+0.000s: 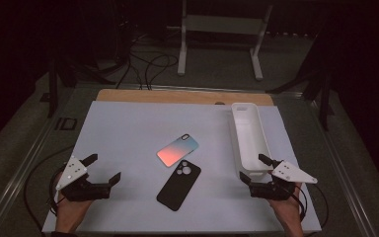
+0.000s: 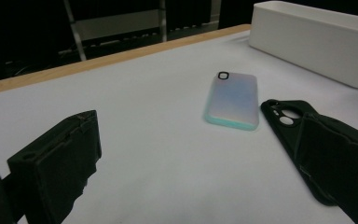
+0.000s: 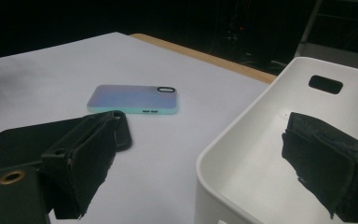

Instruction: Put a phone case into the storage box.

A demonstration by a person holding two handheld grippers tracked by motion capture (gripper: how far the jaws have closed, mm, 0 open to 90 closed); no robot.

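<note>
Black jaws of both grippers stand wide apart and hold nothing. The left gripper (image 1: 103, 167) rests at 8 o'clock on the white mat (image 1: 128, 128), the right gripper (image 1: 254, 168) at 4 o'clock, touching or just beside the white tray (image 1: 238, 129). In the middle lie the gradient phone case (image 1: 177, 150) and, at its 6 o'clock, the black phone case (image 1: 179, 184), near each other. I judge a good pick approaches one case by its long edges, low and level. Both hands lie flat, jaws pointing toward the centre.
</note>
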